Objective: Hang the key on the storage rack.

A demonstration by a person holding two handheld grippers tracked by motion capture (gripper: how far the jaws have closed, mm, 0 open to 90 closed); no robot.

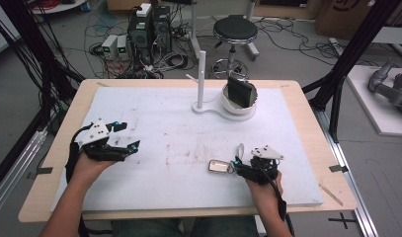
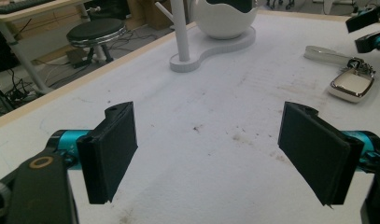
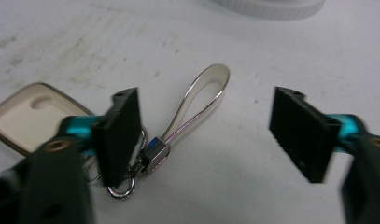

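Scuffed white surface carries everything, with cables, computer boxes and a stool on the floor beyond it. At the right gripper the jaws stand wide apart and hold nothing; they straddle the strap loop of a key fob, one jaw just beside the metal clasp and split ring, the other out over bare surface. That spread looks chosen so the thin loop sits between the pads, ready to be pinched, since the loop stands a little proud of the surface and is easier to catch than the flat fob body, which lies to one side of the jaws, face up. From above, the right gripper rests low at the near right of the surface with the fob touching its tip. The left gripper has its jaws equally wide and empty, aimed across bare surface toward the fob, well apart from it, probably kept clear as a spare hand. Farther back stands a white stand with pegs beside a bowl holding a dark wallet-like thing, a likely place to hang the loop.
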